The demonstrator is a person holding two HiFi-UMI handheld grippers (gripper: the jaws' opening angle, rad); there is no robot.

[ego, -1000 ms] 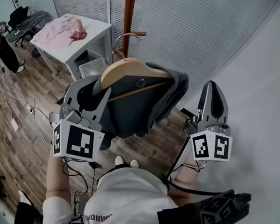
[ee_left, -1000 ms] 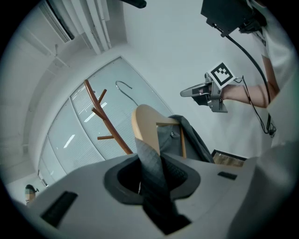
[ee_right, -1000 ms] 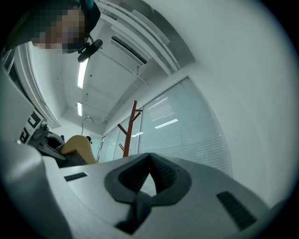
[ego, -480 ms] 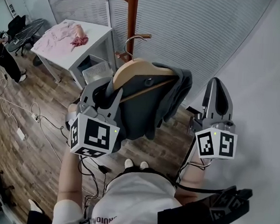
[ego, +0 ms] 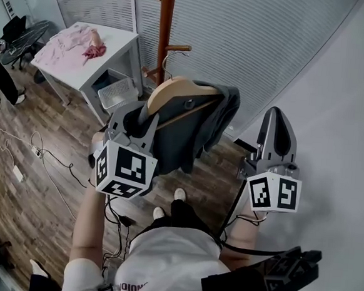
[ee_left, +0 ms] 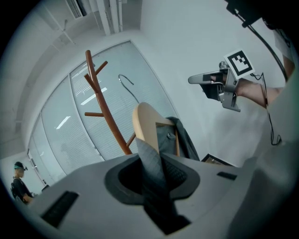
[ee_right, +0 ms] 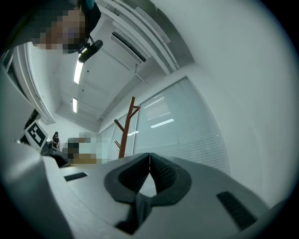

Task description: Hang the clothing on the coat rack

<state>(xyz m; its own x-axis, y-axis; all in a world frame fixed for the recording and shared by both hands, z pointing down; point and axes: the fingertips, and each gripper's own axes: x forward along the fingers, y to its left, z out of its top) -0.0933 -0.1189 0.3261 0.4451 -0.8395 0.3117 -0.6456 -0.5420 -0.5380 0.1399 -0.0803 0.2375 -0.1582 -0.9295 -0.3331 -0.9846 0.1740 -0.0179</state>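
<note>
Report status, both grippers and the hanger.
Left gripper shut on jacket over hanger end. Right gripper shut, empty. Hook not yet on coat rack. Nothing seen between.

Colour key. My left gripper [ego: 134, 114] and right gripper [ego: 277, 115]: light grey, each with a cube of black-and-white square markers. Garment [ego: 189, 133]: dark grey. Hanger [ego: 174, 91]: pale tan wood. Coat rack [ego: 163, 27]: reddish brown. Table [ego: 116, 47]: white, bearing pink clothes [ego: 74, 39]. Floor [ego: 35, 180]: brown wood-grain planks. Blinds [ego: 240, 39]: pale grey, finely striped.
</note>
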